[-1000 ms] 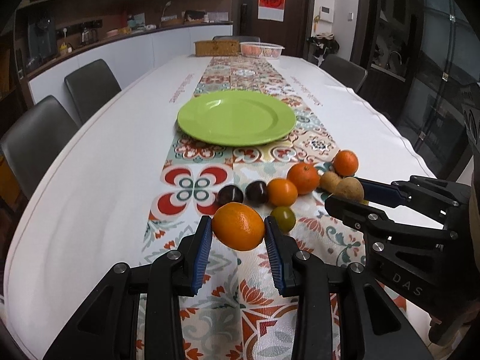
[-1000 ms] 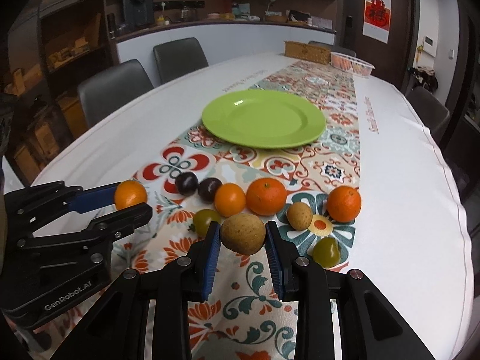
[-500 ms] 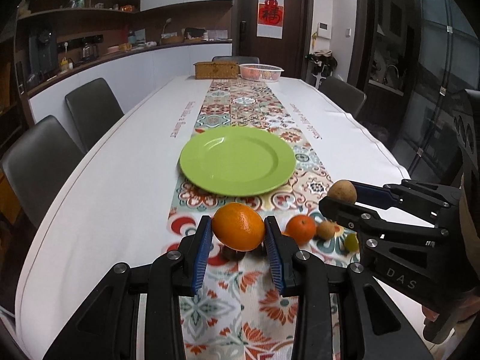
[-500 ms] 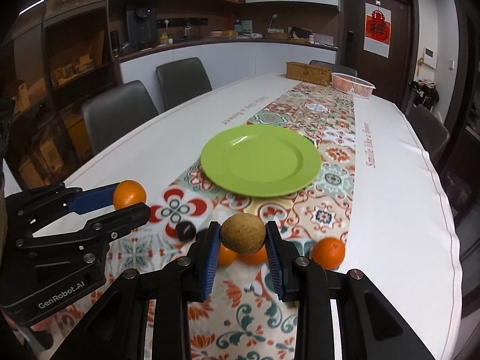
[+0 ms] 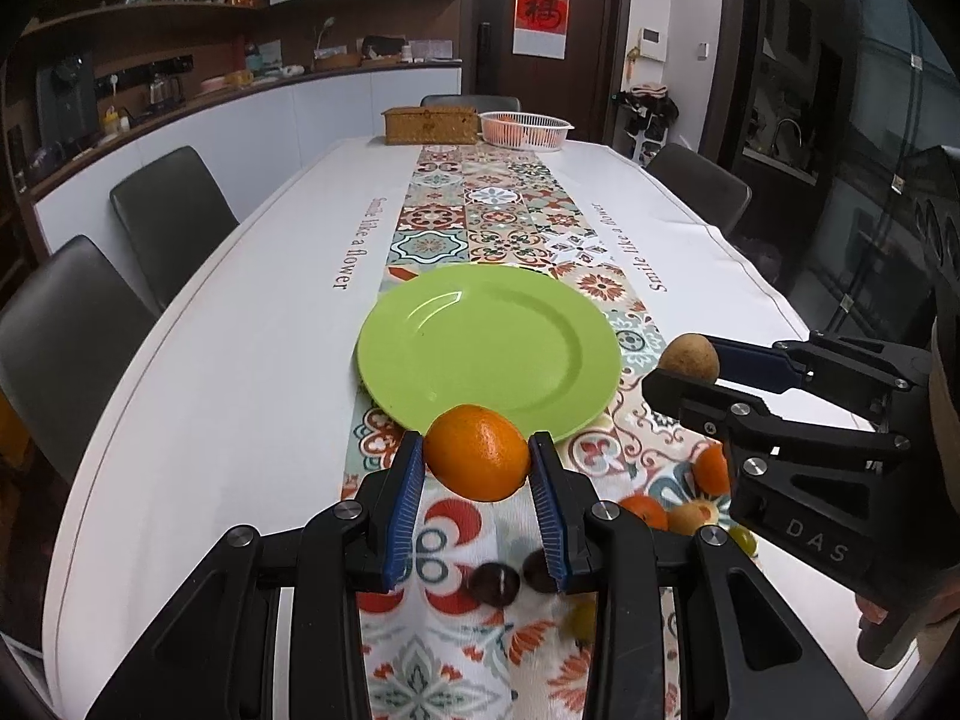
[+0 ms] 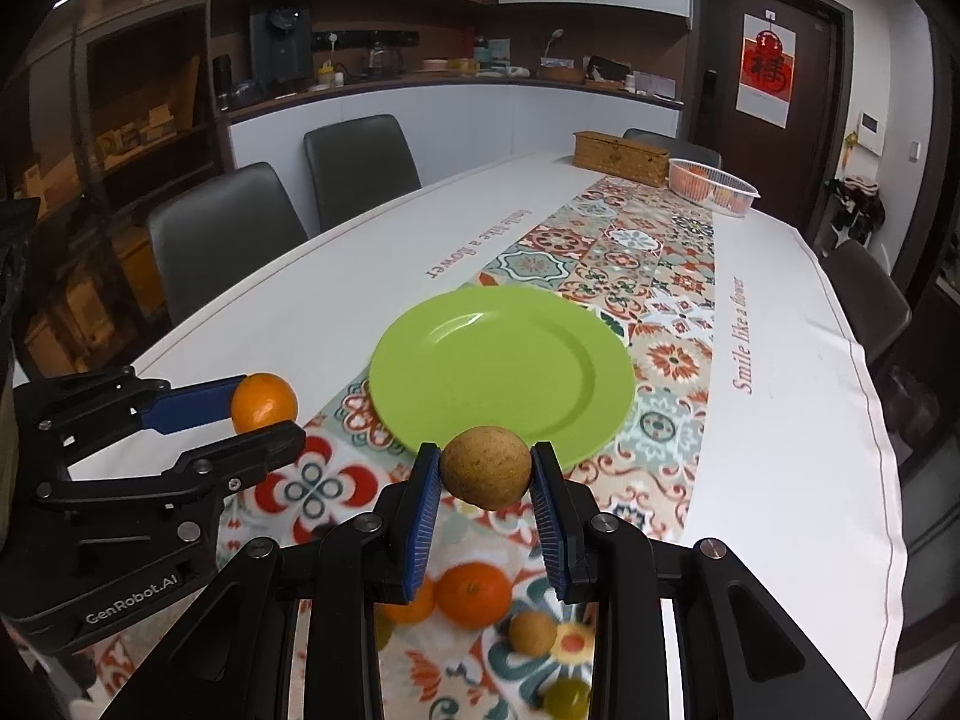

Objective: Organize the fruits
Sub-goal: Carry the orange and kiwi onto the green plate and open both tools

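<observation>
My left gripper [image 5: 477,468] is shut on an orange [image 5: 477,459] and holds it in the air just short of the near rim of the empty green plate [image 5: 489,345]. My right gripper [image 6: 486,474] is shut on a round brown fruit [image 6: 486,467], also raised near the plate's [image 6: 501,369] near rim. Each gripper shows in the other's view: the right one with the brown fruit [image 5: 690,357], the left one with the orange [image 6: 264,402]. Several loose fruits lie on the patterned runner below: oranges [image 6: 474,594], dark plums [image 5: 493,582], a small brown fruit [image 6: 533,633], green ones [image 6: 567,697].
A wicker box [image 5: 429,125] and a white basket [image 5: 525,129] holding oranges stand at the table's far end. Grey chairs [image 5: 168,210] line the left side, others [image 5: 699,183] the right. A counter with appliances runs along the back wall.
Both grippers have risen and moved forward toward the plate with their fruits held. The loose fruits now lie below and behind the fingertips.
</observation>
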